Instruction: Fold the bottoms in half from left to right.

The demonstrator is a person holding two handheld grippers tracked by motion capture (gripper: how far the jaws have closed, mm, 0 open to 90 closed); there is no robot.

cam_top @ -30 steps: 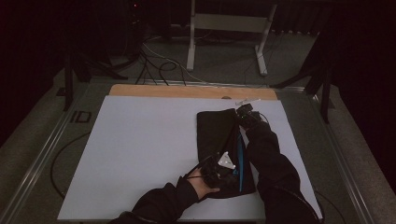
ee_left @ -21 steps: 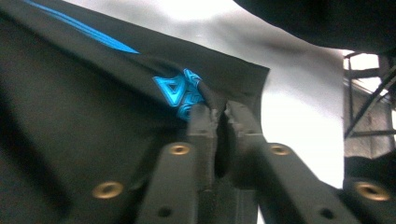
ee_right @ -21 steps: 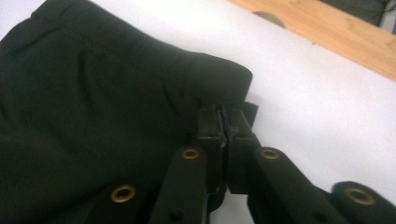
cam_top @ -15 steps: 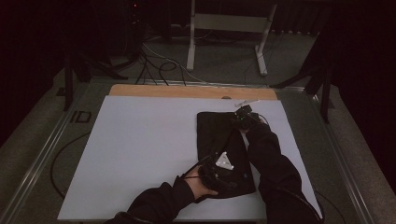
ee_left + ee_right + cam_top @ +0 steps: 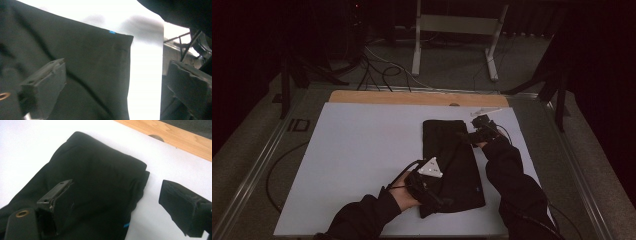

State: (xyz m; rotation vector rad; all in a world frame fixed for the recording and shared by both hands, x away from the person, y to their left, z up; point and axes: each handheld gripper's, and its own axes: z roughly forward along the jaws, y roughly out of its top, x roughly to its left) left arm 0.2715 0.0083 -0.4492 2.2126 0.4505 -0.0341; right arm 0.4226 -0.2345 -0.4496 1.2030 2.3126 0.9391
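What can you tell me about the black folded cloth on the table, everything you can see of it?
The black cloth is a soft, matte garment folded into a long, narrow rectangle with a few shallow creases. It lies flat on the white table cover, towards its right side, one short end pointing to the wooden strip. A small blue tag shows at one edge. The left gripper is over its near end and the right gripper at its far end, both with jaws just opened and nothing clamped.

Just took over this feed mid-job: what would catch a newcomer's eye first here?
A folded black garment lies lengthwise on the right half of the white table sheet, with a small blue tag at one edge. The left gripper hovers open at its near end and the right gripper open at its far end, neither holding cloth.
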